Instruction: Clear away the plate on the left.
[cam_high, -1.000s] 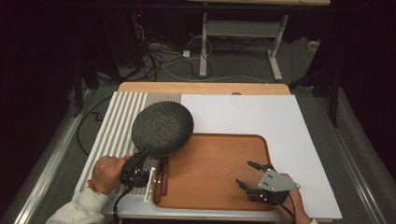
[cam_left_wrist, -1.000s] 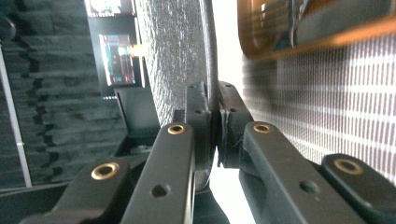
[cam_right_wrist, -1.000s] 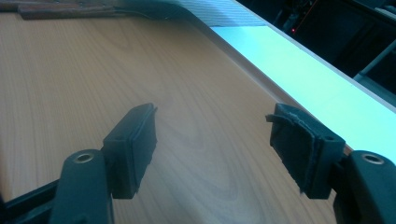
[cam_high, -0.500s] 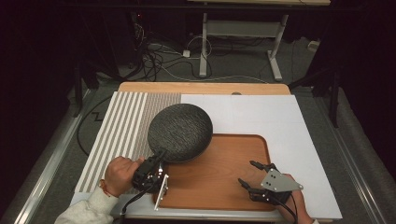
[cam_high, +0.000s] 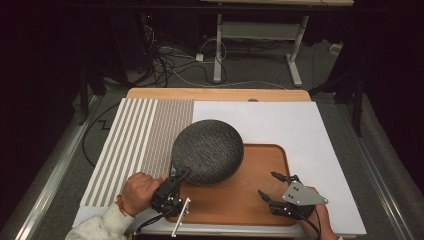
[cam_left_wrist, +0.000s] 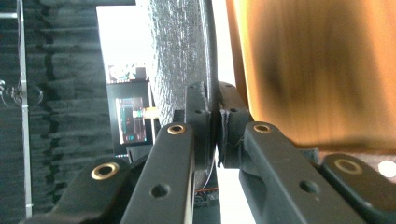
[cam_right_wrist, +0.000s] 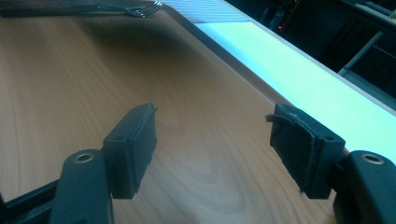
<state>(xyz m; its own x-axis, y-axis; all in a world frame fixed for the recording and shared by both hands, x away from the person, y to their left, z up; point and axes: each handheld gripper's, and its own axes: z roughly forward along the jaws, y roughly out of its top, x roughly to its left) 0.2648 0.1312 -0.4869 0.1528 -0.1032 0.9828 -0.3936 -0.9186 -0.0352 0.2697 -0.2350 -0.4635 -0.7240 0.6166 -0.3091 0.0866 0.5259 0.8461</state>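
Dark round plate (cam_high: 208, 151) hangs tilted over the wooden tray's (cam_high: 235, 200) far-left corner, its near rim pinched tight in my left gripper (cam_high: 175, 178). My right gripper (cam_high: 266, 186) rests over the tray's near-right corner with jaws wide apart, holding nothing, bare wood around it.

Surface (cam_high: 280, 94), wooden, is bearing a white sheet (cam_high: 300, 125), a striped mat (cam_high: 135, 135) lying at its left, and a wooden tray (cam_high: 245, 200) sitting near the front edge.
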